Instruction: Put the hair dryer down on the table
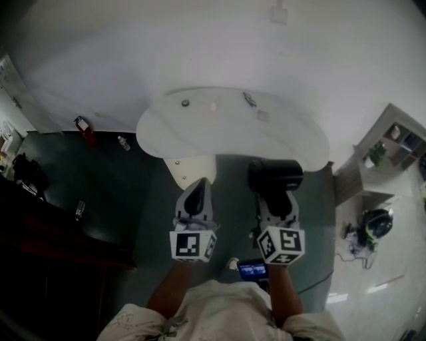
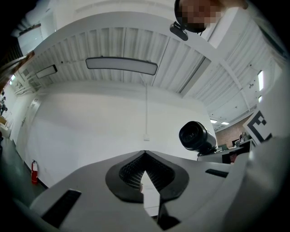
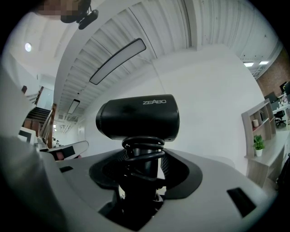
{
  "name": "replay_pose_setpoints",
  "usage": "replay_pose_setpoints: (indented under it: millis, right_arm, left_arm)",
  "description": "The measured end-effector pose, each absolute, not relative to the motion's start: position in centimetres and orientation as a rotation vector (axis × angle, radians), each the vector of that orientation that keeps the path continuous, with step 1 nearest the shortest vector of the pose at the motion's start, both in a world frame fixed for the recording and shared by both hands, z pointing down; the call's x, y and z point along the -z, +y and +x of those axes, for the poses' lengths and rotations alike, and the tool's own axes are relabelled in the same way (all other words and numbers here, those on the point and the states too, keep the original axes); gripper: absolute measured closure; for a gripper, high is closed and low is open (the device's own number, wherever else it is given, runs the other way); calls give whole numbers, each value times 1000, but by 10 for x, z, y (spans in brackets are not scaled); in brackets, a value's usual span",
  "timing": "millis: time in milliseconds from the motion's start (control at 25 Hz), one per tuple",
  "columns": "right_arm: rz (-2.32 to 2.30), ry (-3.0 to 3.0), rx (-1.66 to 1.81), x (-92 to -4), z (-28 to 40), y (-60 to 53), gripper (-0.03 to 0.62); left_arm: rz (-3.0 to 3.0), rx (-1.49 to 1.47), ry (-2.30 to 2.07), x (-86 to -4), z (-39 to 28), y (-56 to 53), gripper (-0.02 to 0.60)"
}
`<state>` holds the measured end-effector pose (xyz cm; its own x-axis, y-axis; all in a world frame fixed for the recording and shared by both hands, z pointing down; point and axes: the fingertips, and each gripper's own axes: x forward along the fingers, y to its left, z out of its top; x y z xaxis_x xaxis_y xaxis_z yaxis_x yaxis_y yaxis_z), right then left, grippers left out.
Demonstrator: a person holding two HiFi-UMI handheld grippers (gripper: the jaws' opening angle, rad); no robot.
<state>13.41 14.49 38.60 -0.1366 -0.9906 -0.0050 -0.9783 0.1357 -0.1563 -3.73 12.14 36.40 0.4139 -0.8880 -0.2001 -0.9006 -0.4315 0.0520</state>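
While the right claw point(image 1: 275, 194) is clamped on the handle of the dryer point(image 1: 275, 174), holding it upright just short of the white worktop point(image 1: 219, 133), the left claw point(image 1: 196, 191) hangs alongside, jaws together, empty.

A plain white wall point(image 1: 200, 40) fills the far side, with a small box point(image 1: 278, 13) mounted on it. A white, kidney-shaped worktop point(image 1: 219, 133) stands close by the wall. The floor point(image 1: 133, 180) around it is dark grey-green, giving way to pale glossy tiles point(image 1: 393, 266) past the worktop's right end. There a light wooden shelf unit point(image 1: 394, 143) carries a green plant point(image 1: 377, 154). A red fire extinguisher point(image 1: 83, 128) stands at the wall's foot beyond the left end. Overhead, a white slatted ceiling point(image 2: 122, 43) bears a long light panel point(image 2: 121, 65).
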Motion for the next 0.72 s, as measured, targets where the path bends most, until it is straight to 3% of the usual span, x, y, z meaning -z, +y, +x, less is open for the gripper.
replay_pose_setpoints:
  millis: [320, 720]
  right_arm:
    - [-2000, 2289, 191, -389, 181, 91, 362]
    - [-2033, 2312, 221, -405, 193, 15, 362]
  left_arm:
    - [-2578, -288, 1650, -363, 9, 67, 584]
    - [-2618, -291, 1632, -377, 30, -11, 584]
